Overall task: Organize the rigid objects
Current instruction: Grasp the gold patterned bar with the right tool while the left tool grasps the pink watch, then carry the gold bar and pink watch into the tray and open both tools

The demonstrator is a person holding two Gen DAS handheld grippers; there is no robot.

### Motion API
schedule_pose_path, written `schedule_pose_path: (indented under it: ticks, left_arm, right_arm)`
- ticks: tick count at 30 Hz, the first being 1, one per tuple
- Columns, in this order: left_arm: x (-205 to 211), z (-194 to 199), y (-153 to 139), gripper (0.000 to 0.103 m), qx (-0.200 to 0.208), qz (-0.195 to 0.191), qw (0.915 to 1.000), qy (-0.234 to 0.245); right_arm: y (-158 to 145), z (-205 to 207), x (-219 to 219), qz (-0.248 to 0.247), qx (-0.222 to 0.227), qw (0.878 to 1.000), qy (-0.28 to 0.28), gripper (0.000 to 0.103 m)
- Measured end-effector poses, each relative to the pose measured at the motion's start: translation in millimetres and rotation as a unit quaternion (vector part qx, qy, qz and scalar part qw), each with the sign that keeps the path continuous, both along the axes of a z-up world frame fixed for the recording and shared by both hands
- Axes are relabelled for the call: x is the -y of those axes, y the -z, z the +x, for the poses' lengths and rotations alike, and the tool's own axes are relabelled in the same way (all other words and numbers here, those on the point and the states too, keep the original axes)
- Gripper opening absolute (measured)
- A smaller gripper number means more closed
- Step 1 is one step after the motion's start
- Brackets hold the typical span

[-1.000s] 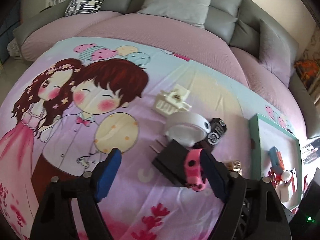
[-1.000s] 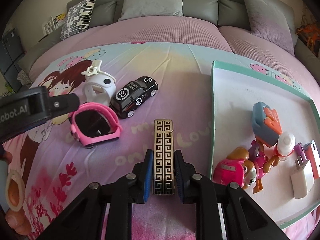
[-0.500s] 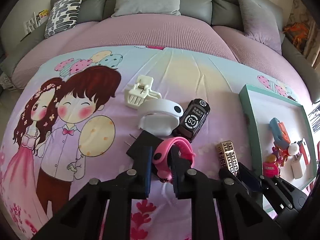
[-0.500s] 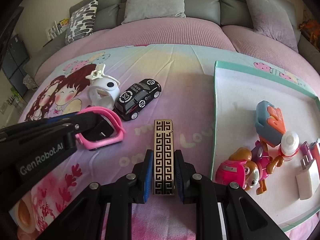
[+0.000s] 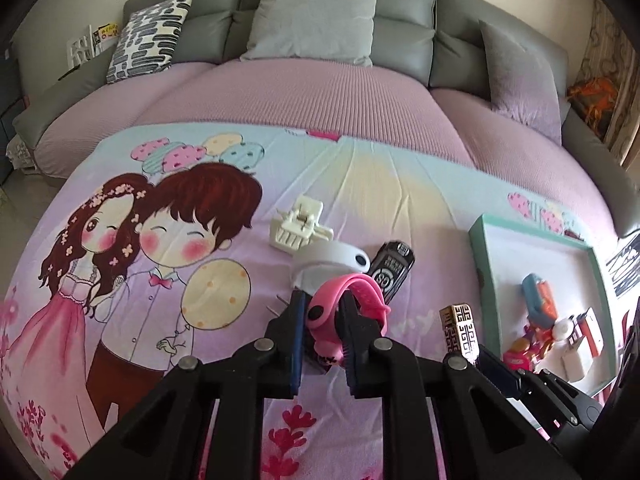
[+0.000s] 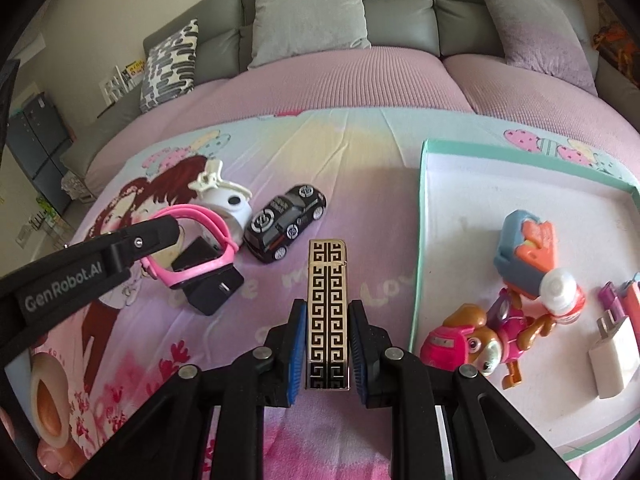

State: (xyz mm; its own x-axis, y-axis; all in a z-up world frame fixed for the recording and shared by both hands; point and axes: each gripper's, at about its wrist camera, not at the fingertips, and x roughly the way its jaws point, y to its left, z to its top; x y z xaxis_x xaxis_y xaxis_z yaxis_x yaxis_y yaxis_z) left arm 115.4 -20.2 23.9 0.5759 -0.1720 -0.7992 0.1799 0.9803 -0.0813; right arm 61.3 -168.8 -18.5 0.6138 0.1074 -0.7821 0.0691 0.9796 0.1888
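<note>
My left gripper point(image 5: 322, 304) is shut on a pink watch band point(image 5: 352, 292) and holds it above the bedsheet; it also shows in the right wrist view point(image 6: 200, 240). My right gripper point(image 6: 327, 312) is shut on a gold-and-black patterned lighter point(image 6: 327, 312), which also shows in the left wrist view point(image 5: 460, 330). A black charger plug point(image 6: 210, 284) lies under the pink band. A white band point(image 5: 332, 260), a black toy car point(image 6: 286, 220) and a cream hair claw point(image 5: 298, 228) lie on the sheet.
A teal-rimmed white tray point(image 6: 418, 240) at the right holds a pup toy point(image 6: 480, 340), a blue-and-orange toy point(image 6: 524, 248), a white plug point(image 6: 614, 356) and other small items. A grey sofa with cushions point(image 5: 312, 20) stands behind the bed.
My left gripper closed on the pink watch band and lifted it off the black plug. My right gripper stayed shut on the lighter and rose slightly.
</note>
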Motion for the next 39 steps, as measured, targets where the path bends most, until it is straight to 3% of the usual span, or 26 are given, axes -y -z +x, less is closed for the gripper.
schedule_pose_path:
  ticks: [13, 23, 31, 39]
  left_arm:
    - [5.9, -10.8, -31.4, 0.017, 0.048, -0.06, 0.997, 0.0]
    - [57.0, -21.3, -33.7, 0.017, 0.052, -0.06, 0.9949, 0.062]
    - [110.6, -32.3, -21.1, 0.017, 0.045, -0.061, 0.9899, 0.12]
    - [131.4, -21.0, 4.2, 0.017, 0.033, -0.089, 0.989, 0.113]
  right_arm:
    - [-38.0, -16.4, 35.0, -0.029, 0.043, 0.998, 0.046, 0.022]
    - [-47.9, -36.4, 108.3, -0.043, 0.039, 0.989, 0.133, 0.022]
    - [-44.1, -50.9, 158.9, -0.049, 0.027, 0.979, 0.198, 0.022]
    - [-31.0, -52.4, 185.4, -0.046, 0.016, 0.973, 0.225, 0.022]
